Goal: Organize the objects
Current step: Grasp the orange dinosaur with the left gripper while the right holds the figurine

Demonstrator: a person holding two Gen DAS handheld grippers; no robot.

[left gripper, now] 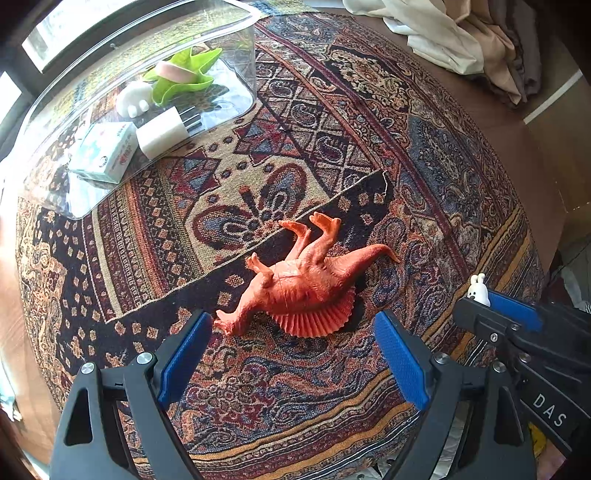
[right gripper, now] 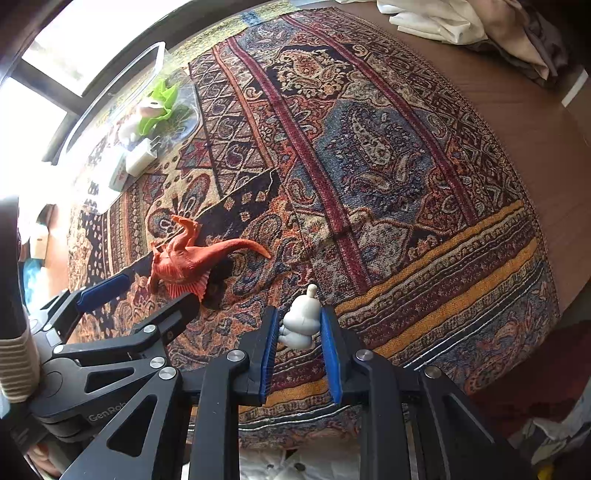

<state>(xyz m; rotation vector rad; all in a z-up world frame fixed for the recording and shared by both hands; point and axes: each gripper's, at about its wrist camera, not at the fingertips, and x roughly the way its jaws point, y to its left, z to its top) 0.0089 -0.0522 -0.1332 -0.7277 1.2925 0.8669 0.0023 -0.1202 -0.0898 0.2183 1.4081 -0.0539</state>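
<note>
An orange toy dinosaur (left gripper: 299,280) lies on its side on the patterned cloth, just ahead of my left gripper (left gripper: 295,350), which is open and empty. It also shows in the right wrist view (right gripper: 188,258). My right gripper (right gripper: 299,332) is shut on a small white rabbit figure (right gripper: 301,321), whose head shows in the left wrist view (left gripper: 478,290). A clear plastic box (left gripper: 236,22) at the far left holds a green star-shaped dish (left gripper: 184,77), a white charger (left gripper: 166,131), a small carton (left gripper: 105,151) and a white paw-shaped toy (left gripper: 135,98).
The patterned cloth (right gripper: 369,155) covers a brown table (right gripper: 524,110). Crumpled beige fabric (left gripper: 461,33) lies at the far right. A window (right gripper: 74,44) stands behind the box. The left gripper (right gripper: 136,291) shows in the right wrist view beside the dinosaur.
</note>
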